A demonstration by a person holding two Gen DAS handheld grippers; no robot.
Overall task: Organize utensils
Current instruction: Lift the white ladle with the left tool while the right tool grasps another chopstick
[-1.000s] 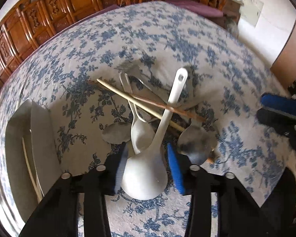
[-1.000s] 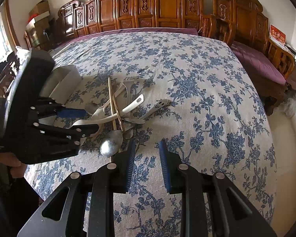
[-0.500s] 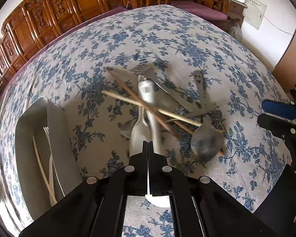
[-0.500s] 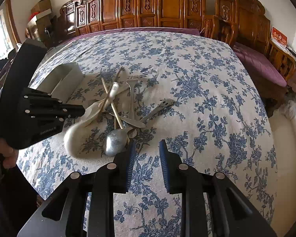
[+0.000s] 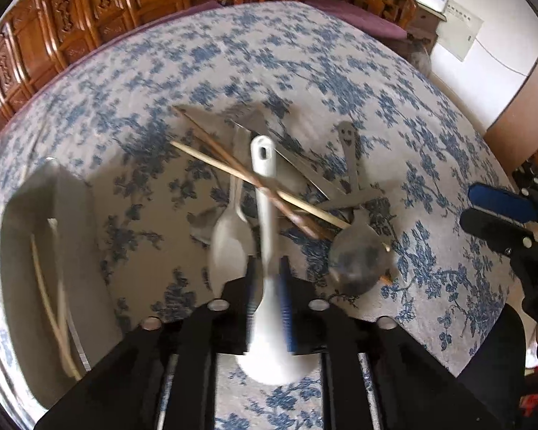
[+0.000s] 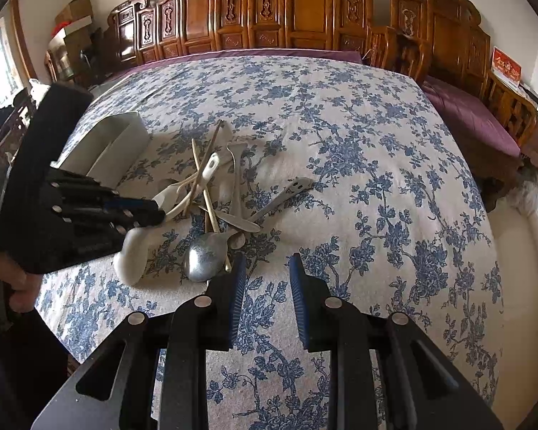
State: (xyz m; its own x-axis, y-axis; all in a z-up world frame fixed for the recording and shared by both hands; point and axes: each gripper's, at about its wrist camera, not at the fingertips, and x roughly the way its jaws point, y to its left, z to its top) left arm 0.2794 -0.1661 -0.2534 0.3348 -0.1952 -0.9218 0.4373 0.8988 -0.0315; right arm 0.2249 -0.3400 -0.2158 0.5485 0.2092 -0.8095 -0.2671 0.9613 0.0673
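Here, on a table under a blue-flowered cloth, a tangle of utensils lay: a white ladle, wooden chopsticks, a steel spoon and other flatware. The left gripper pointed steeply down with the neck of the white ladle between its jaws; the jaws had just been opening a little, but the blue pads appeared to press on the ladle, whose handle ran under the crossed chopsticks. The right gripper hovered with jaws apart and nothing between them, near the steel spoon. A pale organizer tray sat just to the left, holding light chopsticks. The step in hand seemed to be lifting the ladle out. Next, it would need drawing free of the chopsticks, then carrying to the tray.
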